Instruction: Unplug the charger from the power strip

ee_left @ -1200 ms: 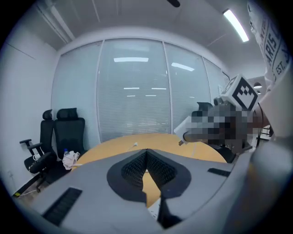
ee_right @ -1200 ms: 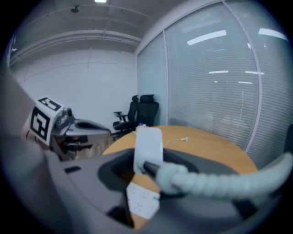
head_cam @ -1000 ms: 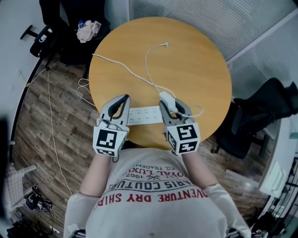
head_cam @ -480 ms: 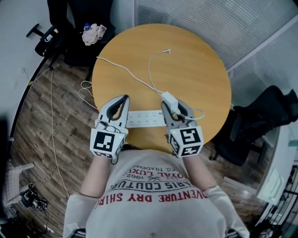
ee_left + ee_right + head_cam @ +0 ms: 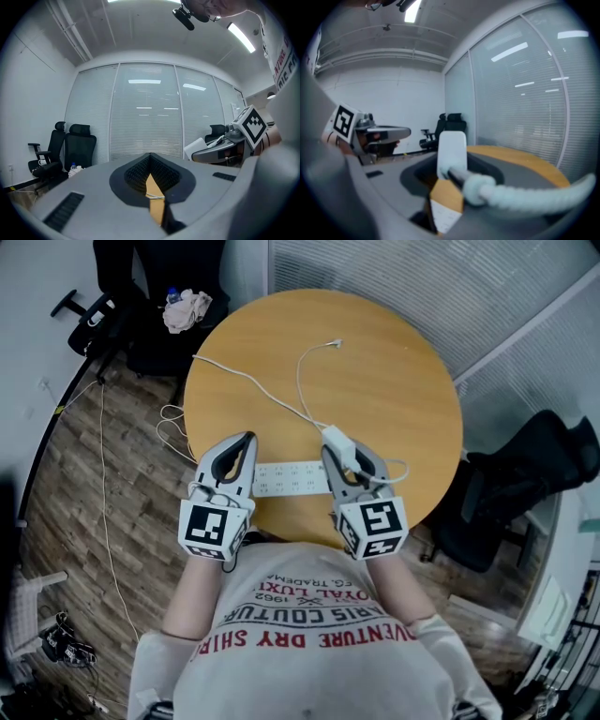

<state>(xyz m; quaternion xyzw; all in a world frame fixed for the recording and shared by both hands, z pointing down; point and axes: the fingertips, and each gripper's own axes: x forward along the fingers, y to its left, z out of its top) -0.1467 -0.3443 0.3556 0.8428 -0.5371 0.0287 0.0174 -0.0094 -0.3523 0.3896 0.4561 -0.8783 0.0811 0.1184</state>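
A white charger [image 5: 334, 438] sits between the jaws of my right gripper [image 5: 345, 454], which is shut on it. In the right gripper view the charger [image 5: 452, 150] stands upright above the white power strip [image 5: 445, 213], clear of its sockets, and its thick white cable [image 5: 520, 197] trails to the right. The power strip [image 5: 291, 477] lies near the front edge of the round wooden table [image 5: 394, 381]. My left gripper [image 5: 249, 440] hovers over the strip's left end, its tips together with nothing between them [image 5: 150, 157]. The charger's cable loops across the table to a small plug [image 5: 336, 343].
A second white cord [image 5: 244, 381] runs from the strip off the table's left side to the wooden floor [image 5: 103, 474]. Black office chairs stand at the back left [image 5: 141, 296] and at the right [image 5: 525, 474]. A glass wall with blinds [image 5: 422, 277] is behind the table.
Both grippers have risen a little towards the camera. The charger stays gripped in the right jaws and the power strip has not moved.
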